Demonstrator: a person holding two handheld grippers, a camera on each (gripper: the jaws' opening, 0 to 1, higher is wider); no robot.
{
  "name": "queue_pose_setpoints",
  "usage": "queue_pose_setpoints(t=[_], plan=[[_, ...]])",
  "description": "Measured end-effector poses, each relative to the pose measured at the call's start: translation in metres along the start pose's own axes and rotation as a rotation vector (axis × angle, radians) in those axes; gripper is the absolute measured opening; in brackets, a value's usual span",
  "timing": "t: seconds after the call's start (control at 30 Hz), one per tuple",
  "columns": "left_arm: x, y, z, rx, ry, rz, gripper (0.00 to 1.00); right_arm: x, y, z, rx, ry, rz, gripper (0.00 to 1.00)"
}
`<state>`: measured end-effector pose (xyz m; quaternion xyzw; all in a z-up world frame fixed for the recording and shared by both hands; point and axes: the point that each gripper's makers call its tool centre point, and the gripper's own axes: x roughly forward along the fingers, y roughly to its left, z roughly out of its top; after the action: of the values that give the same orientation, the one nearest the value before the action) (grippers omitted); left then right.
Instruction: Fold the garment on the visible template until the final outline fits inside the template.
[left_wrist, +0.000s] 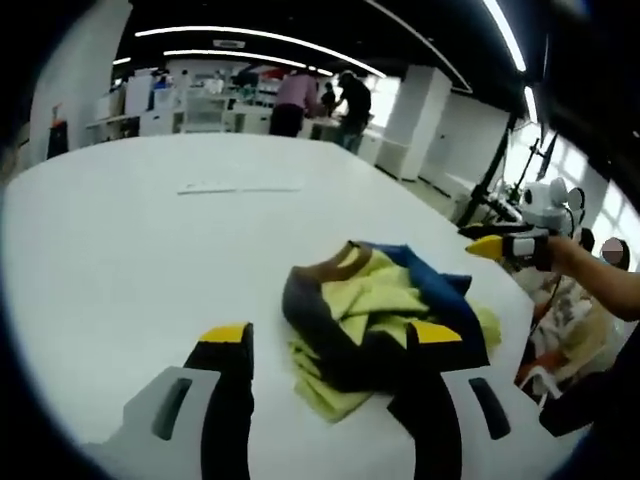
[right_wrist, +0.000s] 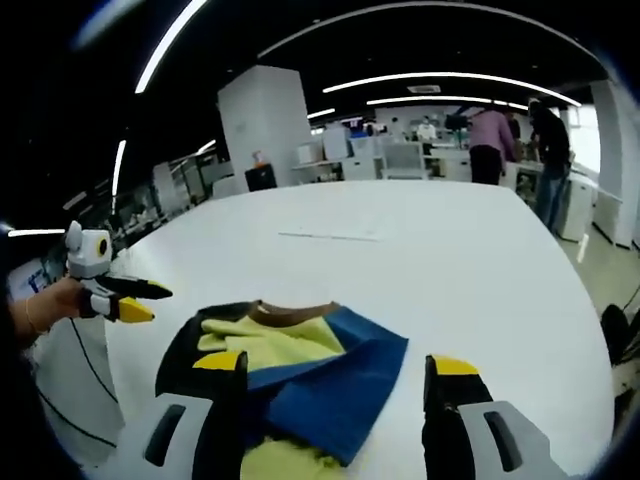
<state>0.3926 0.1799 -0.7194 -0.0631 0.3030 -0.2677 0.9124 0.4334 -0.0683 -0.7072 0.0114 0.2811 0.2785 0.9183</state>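
Left gripper view: left hand-held gripper (left_wrist: 330, 338) with jaws spread wide, yellow tips apart, nothing between them but bench and cloth beyond. Crumpled garment (left_wrist: 385, 320) lying in a heap on the white bench (left_wrist: 150, 230), just ahead of the right-side jaw, partly overlapped by that jaw's tip; yellow-green folds in the middle, dark brown band curling round the near side, blue panel at the far side. Thin pale line marking (left_wrist: 238, 189) on the bench well beyond the garment; impossible to tell whether it belongs to a template. Further right, right hand-held gripper (left_wrist: 497, 246) held in a person's hand (left_wrist: 562, 251) off the bench edge, yellow tips close together, well apart from the garment. People (left_wrist: 320, 98) standing at desks far behind.

Right gripper view: at the far left, left hand-held gripper (right_wrist: 140, 301) in a hand (right_wrist: 50, 300), tips pointing toward the garment, near its edge but not touching. Garment (right_wrist: 300, 360) seen from the opposite side: blue panel nearest and on top, yellow above it, dark band at the left and far rim. Right hand-held gripper (right_wrist: 335, 365) with jaws wide, garment lying between and beyond them, not gripped. Same pale line (right_wrist: 330, 236) further off on the bench (right_wrist: 480, 270)
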Motion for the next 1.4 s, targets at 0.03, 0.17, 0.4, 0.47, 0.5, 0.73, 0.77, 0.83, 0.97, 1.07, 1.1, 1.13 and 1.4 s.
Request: queue_pose_setpoints(t=[0.03, 0.17, 0.4, 0.47, 0.5, 0.73, 0.77, 0.83, 0.97, 1.07, 1.1, 1.13, 1.4], plan=[[0.002, 0.001, -0.001, -0.003, 0.007, 0.0, 0.56, 0.004, -0.004, 0.0, 0.003, 0.005, -0.002, 0.68], [0.008, 0.004, -0.006, -0.026, 0.033, 0.007, 0.54, 0.013, -0.01, -0.001, 0.006, 0.017, -0.004, 0.65], [0.018, 0.006, -0.014, -0.074, 0.074, 0.008, 0.43, 0.034, -0.023, -0.001, 0.006, 0.041, -0.01, 0.59], [0.021, 0.007, -0.016, -0.084, 0.089, 0.009, 0.41, 0.04, -0.026, -0.002, 0.004, 0.055, -0.013, 0.57], [0.022, 0.007, -0.019, -0.092, 0.101, 0.011, 0.39, 0.044, -0.028, -0.002, 0.0, 0.057, -0.013, 0.56], [0.027, 0.006, -0.025, -0.133, 0.135, 0.009, 0.27, 0.065, -0.038, -0.005, -0.021, 0.095, -0.015, 0.51], [0.027, 0.005, -0.025, -0.137, 0.136, 0.009, 0.25, 0.069, -0.04, -0.005, -0.024, 0.1, -0.012, 0.5], [0.028, 0.005, -0.027, -0.149, 0.143, 0.008, 0.22, 0.075, -0.042, -0.007, -0.028, 0.115, -0.012, 0.49], [0.03, 0.006, -0.031, -0.165, 0.16, 0.015, 0.18, 0.086, -0.047, -0.012, -0.024, 0.135, -0.019, 0.46], [0.031, 0.008, -0.033, -0.181, 0.17, 0.022, 0.15, 0.092, -0.049, -0.014, -0.032, 0.148, -0.019, 0.42], [0.032, 0.008, -0.034, -0.187, 0.175, 0.022, 0.14, 0.095, -0.05, -0.016, -0.034, 0.156, -0.022, 0.42], [0.033, 0.009, -0.035, -0.195, 0.178, 0.025, 0.14, 0.098, -0.051, -0.017, -0.035, 0.163, -0.021, 0.41], [0.037, 0.008, -0.041, -0.25, 0.208, 0.024, 0.04, 0.108, -0.058, -0.028, -0.058, 0.228, -0.033, 0.31]])
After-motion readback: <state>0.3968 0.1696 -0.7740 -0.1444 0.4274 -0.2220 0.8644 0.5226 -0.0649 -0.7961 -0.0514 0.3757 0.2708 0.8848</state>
